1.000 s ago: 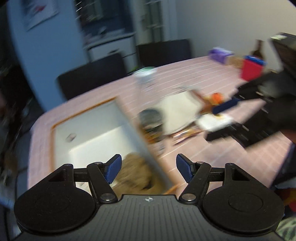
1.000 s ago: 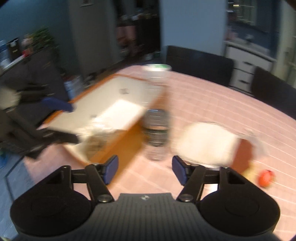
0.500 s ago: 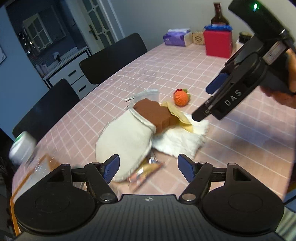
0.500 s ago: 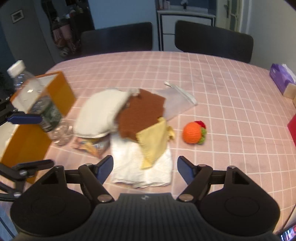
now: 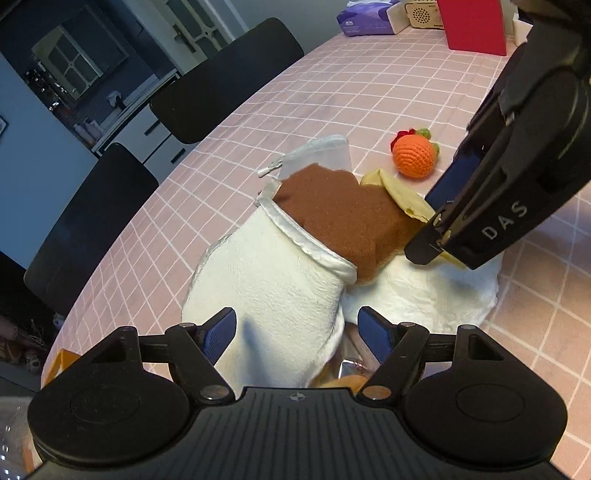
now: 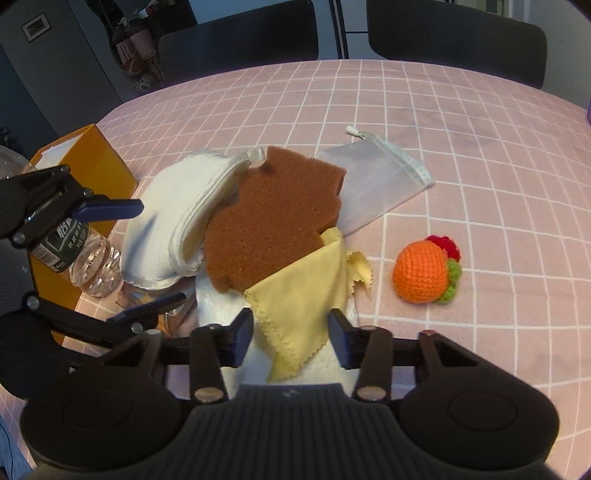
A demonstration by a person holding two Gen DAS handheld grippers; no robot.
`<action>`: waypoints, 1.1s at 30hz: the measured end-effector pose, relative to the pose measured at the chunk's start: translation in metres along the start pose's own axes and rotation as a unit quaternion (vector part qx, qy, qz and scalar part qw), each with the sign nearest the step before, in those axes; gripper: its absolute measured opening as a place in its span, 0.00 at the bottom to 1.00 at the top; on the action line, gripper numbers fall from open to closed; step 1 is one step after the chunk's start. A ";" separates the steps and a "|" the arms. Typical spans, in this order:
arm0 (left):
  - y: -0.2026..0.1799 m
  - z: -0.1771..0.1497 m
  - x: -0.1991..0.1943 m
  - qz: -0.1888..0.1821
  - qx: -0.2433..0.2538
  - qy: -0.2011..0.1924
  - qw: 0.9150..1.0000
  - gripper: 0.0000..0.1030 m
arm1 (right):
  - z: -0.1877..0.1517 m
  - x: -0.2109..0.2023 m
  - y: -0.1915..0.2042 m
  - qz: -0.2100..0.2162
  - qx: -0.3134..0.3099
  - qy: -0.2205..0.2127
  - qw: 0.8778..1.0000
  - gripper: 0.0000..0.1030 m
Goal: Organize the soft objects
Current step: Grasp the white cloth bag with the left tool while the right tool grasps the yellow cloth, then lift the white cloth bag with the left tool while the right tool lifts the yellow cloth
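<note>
A pile of soft things lies on the pink checked table (image 6: 461, 122). It holds a white mitt (image 5: 273, 280), a brown sponge (image 6: 273, 218), a yellow cloth (image 6: 303, 299) and a white towel (image 5: 424, 291) underneath. An orange crochet ball (image 6: 423, 271) sits apart to the right. My left gripper (image 5: 297, 328) is low over the mitt, jaws opening, with the mitt's end between the fingers and not pinched. My right gripper (image 6: 291, 328) straddles the yellow cloth with its jaws closing; the pads do not visibly press the cloth.
An orange box (image 6: 92, 166) and a clear water bottle (image 6: 88, 266) stand left of the pile. A snack wrapper (image 5: 347, 373) lies under the mitt. A mesh pouch (image 6: 376, 184) lies behind the sponge. Black chairs (image 6: 454, 40) line the far edge; a red box (image 5: 472, 26) stands far off.
Both grippers swung away from the box and bottle and came down close over the pile. The right jaws narrowed around the yellow cloth.
</note>
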State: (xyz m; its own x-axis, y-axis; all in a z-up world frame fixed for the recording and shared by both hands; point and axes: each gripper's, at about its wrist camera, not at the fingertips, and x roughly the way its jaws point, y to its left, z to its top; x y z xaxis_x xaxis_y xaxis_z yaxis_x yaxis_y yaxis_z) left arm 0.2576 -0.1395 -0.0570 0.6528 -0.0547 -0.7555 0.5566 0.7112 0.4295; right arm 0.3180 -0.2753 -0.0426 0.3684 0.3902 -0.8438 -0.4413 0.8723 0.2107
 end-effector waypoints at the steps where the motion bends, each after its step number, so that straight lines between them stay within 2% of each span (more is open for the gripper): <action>1: 0.000 0.001 0.000 -0.001 0.000 0.000 1.000 0.86 | -0.001 0.001 -0.001 0.002 0.000 0.001 1.000 0.30; 4: -0.003 0.005 0.004 0.000 0.007 0.005 1.000 0.81 | -0.003 -0.001 -0.003 0.001 -0.005 0.003 1.000 0.13; 5: -0.004 0.006 0.005 0.000 0.010 0.007 1.000 0.75 | -0.003 -0.003 -0.003 -0.001 -0.008 0.003 1.000 0.07; 7: -0.006 0.008 0.007 0.000 0.014 0.010 1.000 0.63 | -0.005 -0.008 -0.002 -0.005 -0.013 0.003 1.000 0.04; 9: -0.007 0.008 0.007 0.001 0.016 0.012 1.000 0.44 | -0.006 -0.014 -0.001 -0.014 -0.019 0.002 1.000 0.01; 12: -0.007 0.008 0.004 0.010 0.024 0.014 1.000 0.27 | -0.005 -0.021 0.001 -0.028 -0.025 -0.001 0.999 0.01; 14: -0.004 0.008 -0.001 0.008 0.014 0.012 1.000 0.21 | -0.006 -0.028 0.003 -0.036 -0.029 -0.005 0.999 0.00; 18: 0.002 0.010 -0.019 0.028 0.000 -0.009 1.000 0.16 | -0.006 -0.045 0.011 -0.051 -0.039 -0.017 0.998 0.00; 25: 0.011 0.013 -0.063 0.058 -0.014 -0.038 0.997 0.15 | -0.007 -0.086 0.034 -0.070 -0.067 -0.041 0.994 0.00; 31: 0.013 0.006 -0.108 0.047 -0.023 -0.061 0.997 0.14 | -0.016 -0.116 0.064 -0.089 -0.102 -0.055 0.989 0.00; 33: 0.012 0.001 -0.126 0.037 -0.026 -0.073 0.996 0.14 | -0.017 -0.112 0.067 -0.097 -0.099 -0.052 0.989 0.09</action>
State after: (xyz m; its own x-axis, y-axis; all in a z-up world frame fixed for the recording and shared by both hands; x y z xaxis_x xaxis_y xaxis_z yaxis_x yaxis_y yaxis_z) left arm 0.1824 -0.1247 0.0433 0.7616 -0.0992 -0.6404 0.4788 0.7521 0.4529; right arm 0.2328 -0.2653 0.0574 0.5391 0.2591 -0.8014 -0.5023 0.8627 -0.0590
